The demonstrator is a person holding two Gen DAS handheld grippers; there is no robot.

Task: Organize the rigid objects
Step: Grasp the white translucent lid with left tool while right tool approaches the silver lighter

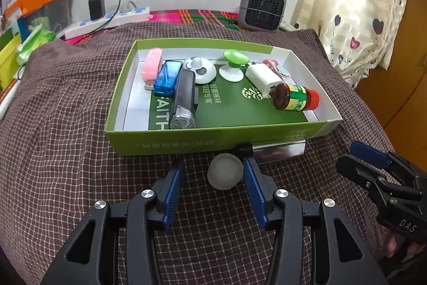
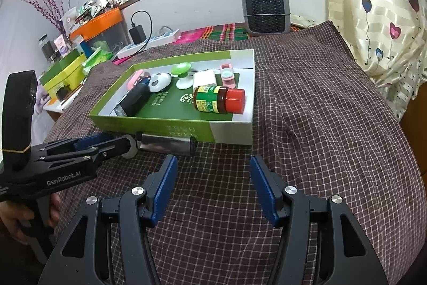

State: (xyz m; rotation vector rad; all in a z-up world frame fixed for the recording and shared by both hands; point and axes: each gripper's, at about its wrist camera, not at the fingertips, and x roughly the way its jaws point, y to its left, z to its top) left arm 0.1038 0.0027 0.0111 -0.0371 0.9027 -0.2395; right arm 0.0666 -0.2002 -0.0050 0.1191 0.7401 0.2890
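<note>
A brown checked cloth [image 1: 66, 124] covers the surface, which may be a bed or a tabletop; the frames do not settle which. On it sits the landmark, a green box [image 1: 186, 142], open-topped and shallow.

Inside the box, a black flashlight [image 1: 184, 100] lies along the left part, with a blue USB reader [image 1: 167, 78] and a pink stick [image 1: 152, 64] beside it toward the far-left corner. A brown bottle with a red cap [image 1: 295, 98] lies on its side near the right wall. A white charger [image 1: 263, 78], a green-topped knob [image 1: 234, 64] and a panda-faced dome [image 1: 200, 68] sit along the far side.

Outside, touching the box's near wall, lies a shiny metal cylinder [image 1: 277, 150]. Just in front of that wall sits a small grey ball [image 1: 225, 171].

The left tool [image 1: 213, 175] stands wide with the ball between its blue pads [image 1: 174, 186], nearer the right pad; contact cannot be confirmed. The right tool [image 2: 212, 178] is wide and empty, over bare cloth in front of the box.

The risk: a round ball on soft cloth could roll away or squirt out if one pad reaches it first. The right pad may also nudge the cylinder.
</note>
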